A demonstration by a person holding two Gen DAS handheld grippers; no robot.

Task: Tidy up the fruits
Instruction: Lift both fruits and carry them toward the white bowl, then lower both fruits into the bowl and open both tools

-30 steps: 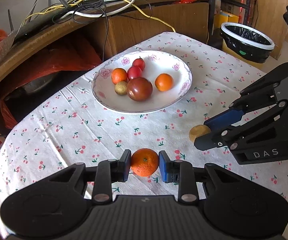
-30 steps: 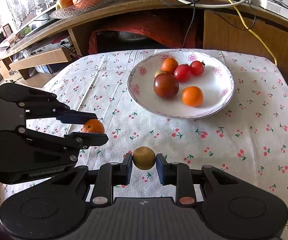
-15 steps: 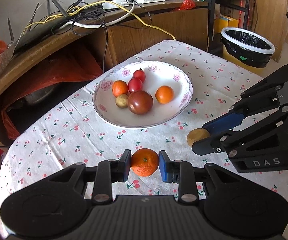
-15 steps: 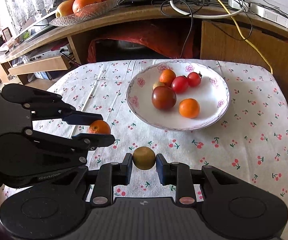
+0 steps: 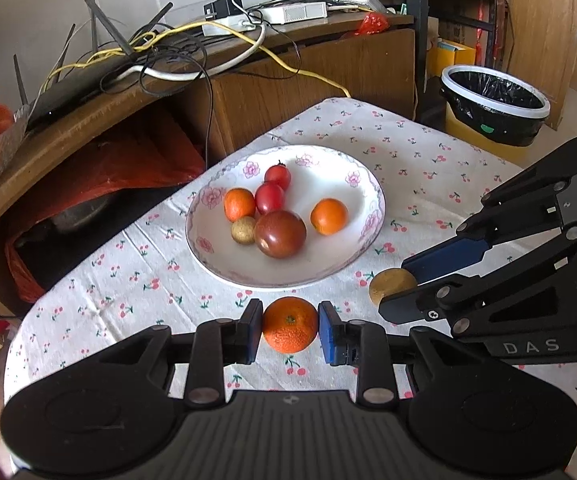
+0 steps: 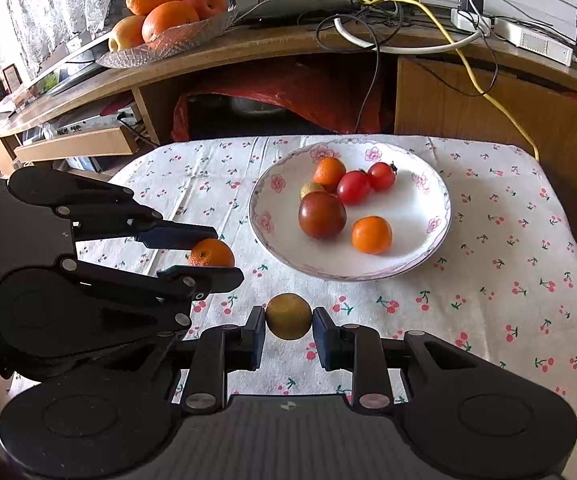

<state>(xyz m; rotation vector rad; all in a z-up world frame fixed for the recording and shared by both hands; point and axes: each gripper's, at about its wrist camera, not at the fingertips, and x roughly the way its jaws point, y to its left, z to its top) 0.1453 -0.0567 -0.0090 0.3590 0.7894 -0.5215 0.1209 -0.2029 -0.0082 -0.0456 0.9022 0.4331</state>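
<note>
Mandarin (image 5: 290,324) clamped in L tongs (image 5: 290,333); R tongs (image 6: 288,330) clamp yellowish fruit (image 6: 288,316); plate (image 5: 362,250) ahead, unobstructed.

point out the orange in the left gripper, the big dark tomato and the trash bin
orange (image 5: 290,324), left wrist view, centre of its peel
big dark tomato (image 5: 280,234), left wrist view, middle of its skin
trash bin (image 5: 495,80), left wrist view, white rim

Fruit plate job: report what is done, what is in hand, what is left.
Done: six fruits already lie in the plate. In hand: the left gripper grips an orange, the right gripper a yellow-green fruit, both short of the plate. Left: setting those two down in it.
</note>
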